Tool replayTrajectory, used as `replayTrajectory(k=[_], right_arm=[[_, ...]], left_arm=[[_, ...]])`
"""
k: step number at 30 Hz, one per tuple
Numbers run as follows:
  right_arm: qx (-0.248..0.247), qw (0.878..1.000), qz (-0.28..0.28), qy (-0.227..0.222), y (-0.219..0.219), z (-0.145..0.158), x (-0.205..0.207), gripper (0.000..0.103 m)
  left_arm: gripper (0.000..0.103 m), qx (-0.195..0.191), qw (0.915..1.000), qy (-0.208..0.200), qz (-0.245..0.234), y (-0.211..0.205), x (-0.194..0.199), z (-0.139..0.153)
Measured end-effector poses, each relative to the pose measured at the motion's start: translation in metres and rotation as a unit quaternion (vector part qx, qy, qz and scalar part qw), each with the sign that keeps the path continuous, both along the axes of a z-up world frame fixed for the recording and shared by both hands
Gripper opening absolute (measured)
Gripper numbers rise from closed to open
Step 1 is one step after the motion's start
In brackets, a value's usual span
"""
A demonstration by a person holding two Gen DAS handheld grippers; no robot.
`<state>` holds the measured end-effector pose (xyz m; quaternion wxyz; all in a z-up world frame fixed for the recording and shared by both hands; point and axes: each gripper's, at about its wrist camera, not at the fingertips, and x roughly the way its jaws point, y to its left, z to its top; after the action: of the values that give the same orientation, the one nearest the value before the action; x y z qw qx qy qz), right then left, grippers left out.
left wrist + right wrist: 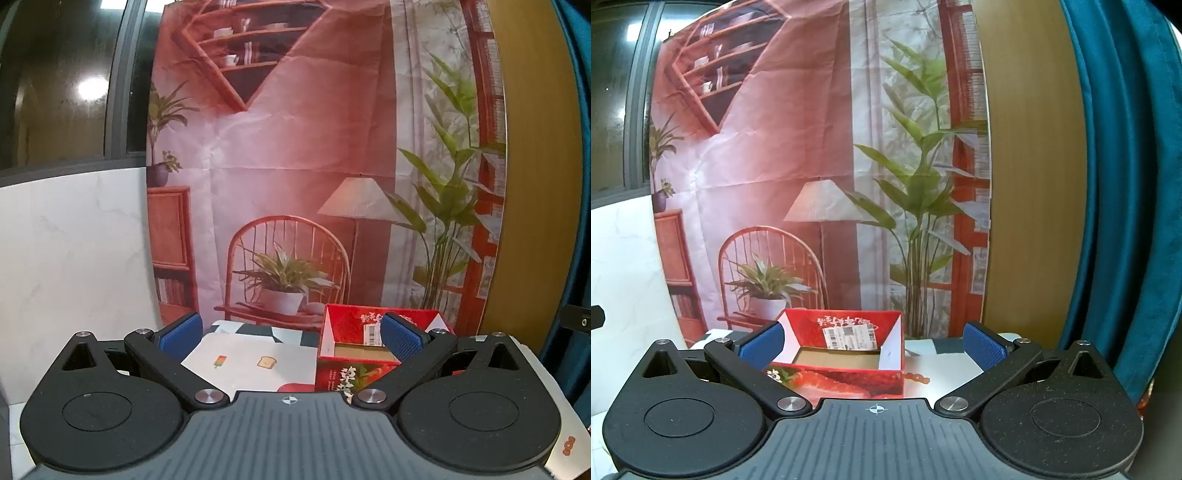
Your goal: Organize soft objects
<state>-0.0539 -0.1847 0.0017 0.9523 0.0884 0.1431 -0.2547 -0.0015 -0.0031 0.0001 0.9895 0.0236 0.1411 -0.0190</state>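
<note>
Both tools are seen with jaws spread wide and nothing between them: the left tool and the right tool, each pitched slightly downward. Past them, a red box stands open-topped on the worktop, which is covered by a white mat printed with small food pictures. The box appears empty; a barcode label is stuck on its inner back wall. A red rounded item is glimpsed just beside the box in the left view, mostly hidden; whether it is one of the soft objects cannot be told. Such things would be judged light and yielding, best pinched across the middle. Behind, a backdrop printed with a room is hung, and a teal curtain is to the right
</note>
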Motion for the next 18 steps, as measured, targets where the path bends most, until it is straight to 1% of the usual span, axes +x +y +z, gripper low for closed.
replayTrajectory(k=[1,2,5,9,11,12,13,18], right_arm=[[0.001,1.0,0.0,0.001,-0.0001,-0.0005,0.0002,0.103],[0.002,1.0,0.0,0.001,-0.0002,-0.0011,0.0004,0.103],[0.001,1.0,-0.001,0.003,0.0003,-0.0024,0.0011,0.103],[-0.001,1.0,-0.005,0.005,0.0016,-0.0038,0.0022,0.103],[-0.002,1.0,-0.007,0.006,0.0049,-0.0002,0.0014,0.103],[0.0,1.0,-0.006,0.005,0.0095,-0.0061,0.002,0.103],[0.007,1.0,-0.004,0.005,0.0006,-0.0084,0.0044,0.103],[0.007,1.0,-0.003,0.006,0.001,-0.0081,0.0052,0.103]], left_arm=[[0.103,-0.008,0.9999,0.011,0.003,0.0028,0.0042,0.0],[0.103,-0.013,0.9999,0.008,0.005,0.0063,0.003,-0.0011],[0.103,-0.001,0.9999,0.014,0.008,-0.0004,0.0058,-0.0021],[0.103,0.003,0.9999,0.011,0.009,0.0053,0.0027,0.0006],[0.103,0.004,0.9999,0.011,0.011,0.0052,0.0029,0.0008],[0.103,0.005,0.9999,0.012,0.011,0.0053,0.0034,0.0009],[0.103,0.005,0.9998,0.013,0.012,0.0054,0.0042,0.0008],[0.103,0.005,0.9998,0.012,0.012,0.0047,0.0034,-0.0008]])
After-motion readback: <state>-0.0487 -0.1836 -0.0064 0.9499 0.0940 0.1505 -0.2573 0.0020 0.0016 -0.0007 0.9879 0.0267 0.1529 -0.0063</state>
